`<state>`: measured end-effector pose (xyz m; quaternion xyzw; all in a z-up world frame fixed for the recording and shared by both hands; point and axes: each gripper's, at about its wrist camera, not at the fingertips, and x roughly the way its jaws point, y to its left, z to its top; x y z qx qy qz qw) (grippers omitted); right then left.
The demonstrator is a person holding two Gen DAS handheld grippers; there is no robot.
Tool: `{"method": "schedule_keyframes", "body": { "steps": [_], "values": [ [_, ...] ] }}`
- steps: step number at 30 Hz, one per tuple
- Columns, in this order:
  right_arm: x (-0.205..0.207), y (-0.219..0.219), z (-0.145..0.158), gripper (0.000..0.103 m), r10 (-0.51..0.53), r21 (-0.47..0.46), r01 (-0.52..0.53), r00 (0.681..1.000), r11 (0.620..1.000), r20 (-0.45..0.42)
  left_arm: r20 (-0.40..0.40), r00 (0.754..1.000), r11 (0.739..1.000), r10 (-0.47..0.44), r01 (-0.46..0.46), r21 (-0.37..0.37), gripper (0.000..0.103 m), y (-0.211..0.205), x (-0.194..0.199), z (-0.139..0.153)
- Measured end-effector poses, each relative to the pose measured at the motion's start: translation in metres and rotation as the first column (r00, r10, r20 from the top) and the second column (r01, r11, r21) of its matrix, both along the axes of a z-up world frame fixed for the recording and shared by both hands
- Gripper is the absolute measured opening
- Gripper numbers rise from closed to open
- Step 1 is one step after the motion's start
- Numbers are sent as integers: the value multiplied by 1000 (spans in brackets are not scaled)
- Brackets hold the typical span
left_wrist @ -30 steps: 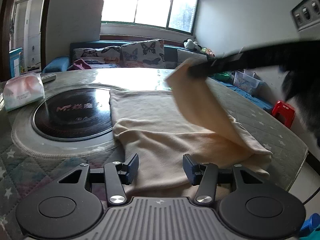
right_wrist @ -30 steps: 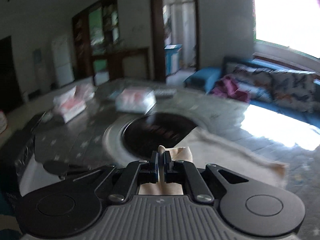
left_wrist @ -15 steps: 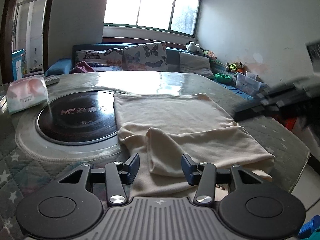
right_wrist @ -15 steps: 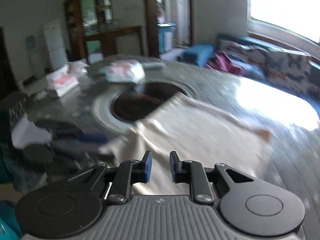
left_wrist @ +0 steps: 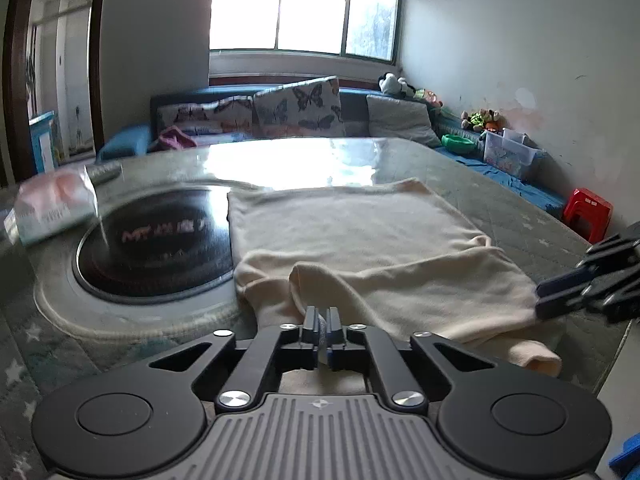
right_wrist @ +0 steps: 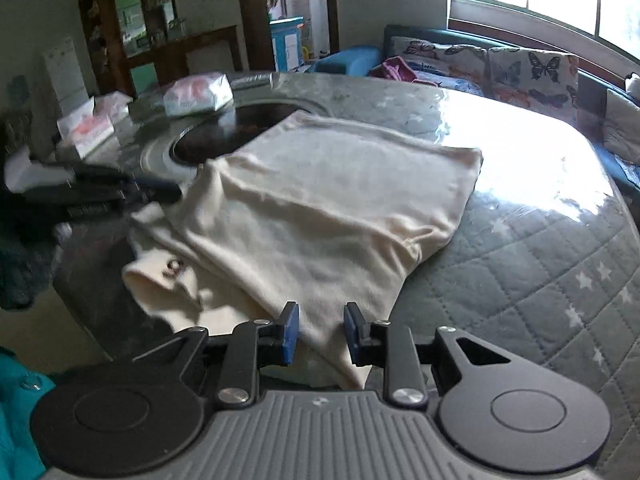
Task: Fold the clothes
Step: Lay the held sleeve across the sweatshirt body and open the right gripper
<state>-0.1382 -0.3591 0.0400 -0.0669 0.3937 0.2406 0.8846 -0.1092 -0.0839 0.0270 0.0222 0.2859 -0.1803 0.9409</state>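
A cream garment (left_wrist: 360,236) lies partly folded on the quilted table, one part laid over its near half; it also shows in the right wrist view (right_wrist: 320,200). My left gripper (left_wrist: 321,334) is shut on the garment's near edge, with a bit of cloth between its pads. My right gripper (right_wrist: 318,334) is open, its fingers on either side of the garment's near corner. The right gripper also shows at the right edge of the left wrist view (left_wrist: 588,284), and the left gripper shows at the left of the right wrist view (right_wrist: 120,194).
A round black induction plate (left_wrist: 156,240) is set in the table left of the garment. A tissue pack (left_wrist: 52,204) lies beyond it, more packs (right_wrist: 86,124) farther off. A sofa with butterfly cushions (left_wrist: 296,108) stands behind the table, a red stool (left_wrist: 586,212) at right.
My right gripper let go of the garment's flap after laying it over, opened and dropped to the near right corner. My left gripper closed on the near edge.
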Motion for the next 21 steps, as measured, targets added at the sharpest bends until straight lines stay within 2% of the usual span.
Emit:
{"method": "schedule_keyframes", "body": {
  "steps": [4, 9, 15, 21],
  "values": [
    [-2, 0, -8, 32, 21, -18, -21, 1000, 1000, -5, 26, 1000, 1000, 14, -14, 16, 2, 2, -7, 8],
    [0, -4, -3, 32, 38, -3, -38, 999, 999, -7, -21, 999, 998, 30, -29, 49, 1, 7, -5, 2],
    [13, -8, 13, 32, 19, 21, -20, 999, 1000, 41, -23, 1000, 1000, -6, 6, 21, 5, 1, 6, 13],
    [40, -8, 12, 32, -32, 30, 30, 997, 999, 67, -25, 998, 999, -54, 54, 7, 8, -20, 34, 10]
  ]
}}
